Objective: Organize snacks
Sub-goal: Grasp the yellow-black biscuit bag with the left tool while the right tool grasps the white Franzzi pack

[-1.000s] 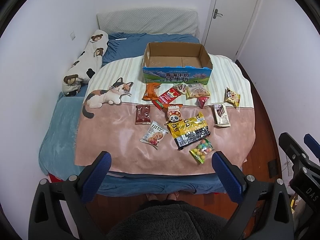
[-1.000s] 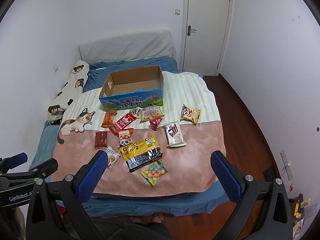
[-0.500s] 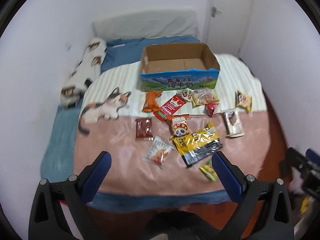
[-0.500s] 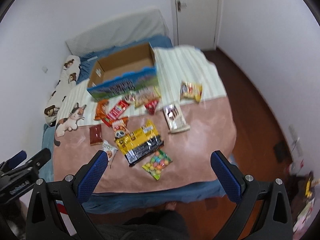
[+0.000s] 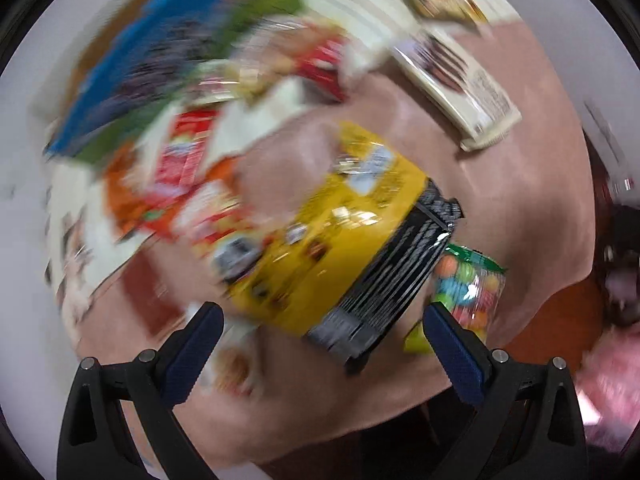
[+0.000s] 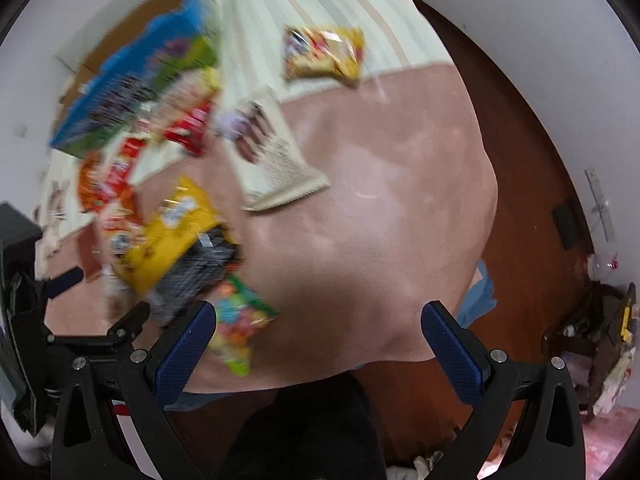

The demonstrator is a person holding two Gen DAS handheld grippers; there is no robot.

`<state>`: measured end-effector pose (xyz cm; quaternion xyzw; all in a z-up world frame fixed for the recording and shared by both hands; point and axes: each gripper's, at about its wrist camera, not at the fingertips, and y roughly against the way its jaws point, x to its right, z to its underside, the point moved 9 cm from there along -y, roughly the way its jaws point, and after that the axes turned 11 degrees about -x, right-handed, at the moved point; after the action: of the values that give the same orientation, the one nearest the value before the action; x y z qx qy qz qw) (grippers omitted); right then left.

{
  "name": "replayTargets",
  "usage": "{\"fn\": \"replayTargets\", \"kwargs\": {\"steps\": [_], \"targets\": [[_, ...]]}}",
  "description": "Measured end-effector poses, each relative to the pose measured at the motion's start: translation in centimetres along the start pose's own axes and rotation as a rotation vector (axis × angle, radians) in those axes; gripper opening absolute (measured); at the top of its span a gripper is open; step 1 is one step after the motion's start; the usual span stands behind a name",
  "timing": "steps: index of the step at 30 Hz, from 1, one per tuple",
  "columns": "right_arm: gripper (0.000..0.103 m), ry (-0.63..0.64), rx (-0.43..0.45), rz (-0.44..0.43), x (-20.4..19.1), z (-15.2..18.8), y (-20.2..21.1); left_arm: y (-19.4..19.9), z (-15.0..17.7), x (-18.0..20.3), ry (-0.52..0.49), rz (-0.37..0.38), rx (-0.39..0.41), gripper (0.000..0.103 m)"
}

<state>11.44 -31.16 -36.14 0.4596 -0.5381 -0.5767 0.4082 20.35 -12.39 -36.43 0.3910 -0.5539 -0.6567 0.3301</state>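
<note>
Both views are motion-blurred. My left gripper (image 5: 318,332) is open and empty, just above the near end of a large yellow-and-black snack bag (image 5: 340,240). A bag of coloured candies (image 5: 466,292) lies by its right finger. A white chocolate-stick packet (image 5: 456,80) lies further right. The blue cardboard box (image 5: 160,48) is at the far left. My right gripper (image 6: 318,332) is open and empty over bare blanket; the candy bag (image 6: 236,320) is at its left finger, the yellow-and-black bag (image 6: 176,236) beyond it, and a small yellow packet (image 6: 324,54) is far off.
Several red and orange snack packets (image 5: 188,176) lie blurred between the box and the yellow bag. The pink-and-striped blanket (image 6: 380,200) covers the bed. Brown wood floor (image 6: 532,208) runs along the right. My left gripper's body shows at the left edge of the right wrist view (image 6: 52,312).
Both grippers have dropped down and forward toward the bed, tilting sharply. The snacks now fill the views. Both pairs of jaws have stayed open.
</note>
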Motion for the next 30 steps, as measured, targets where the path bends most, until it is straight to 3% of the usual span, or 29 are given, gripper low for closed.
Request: {"fn": "replayTargets", "kwargs": {"steps": [4, 7, 10, 12, 15, 19, 24, 28, 29, 30], "targets": [[0.103, -0.017, -0.056, -0.017, 0.5, -0.5, -3.2, -2.6, -2.2, 2.1, -0.162, -0.114, -0.008, 0.102], [0.103, -0.012, -0.077, -0.033, 0.2, -0.8, -4.5, -4.6, -2.9, 3.5, -0.242, -0.113, -0.053, 0.102], [0.103, 0.01, -0.09, -0.031, -0.2, -1.2, -5.1, -5.7, -3.7, 3.7, -0.237, -0.093, -0.066, 0.101], [0.103, 0.021, -0.087, -0.029, -0.3, -1.7, -5.2, -5.7, -4.2, 3.6, -0.187, -0.047, -0.054, 0.094], [0.103, 0.018, -0.076, -0.043, -0.2, -2.8, -4.7, -5.1, -4.9, 2.3, -0.064, 0.023, -0.056, 0.093], [0.103, 0.022, -0.051, -0.065, -0.4, -5.3, -3.7, -4.7, -5.7, -1.8, 0.231, 0.145, -0.066, 0.093], [0.103, 0.081, 0.016, -0.045, -2.8, -10.7, -3.3, -6.1, -6.0, -6.7, 0.603, 0.315, -0.111, 0.093], [0.097, 0.13, -0.017, -0.043, -5.2, -13.9, -5.1, -6.8, -6.0, -7.9, 0.679, 0.37, -0.116, 0.094], [0.093, 0.141, -0.038, -0.038, -5.8, -14.6, -5.9, -6.8, -5.2, -8.5, 0.667, 0.372, -0.123, 0.094], [0.078, 0.146, -0.053, -0.034, -5.9, -14.8, -6.5, -6.9, -4.7, -8.7, 0.642, 0.369, -0.126, 0.094]]}}
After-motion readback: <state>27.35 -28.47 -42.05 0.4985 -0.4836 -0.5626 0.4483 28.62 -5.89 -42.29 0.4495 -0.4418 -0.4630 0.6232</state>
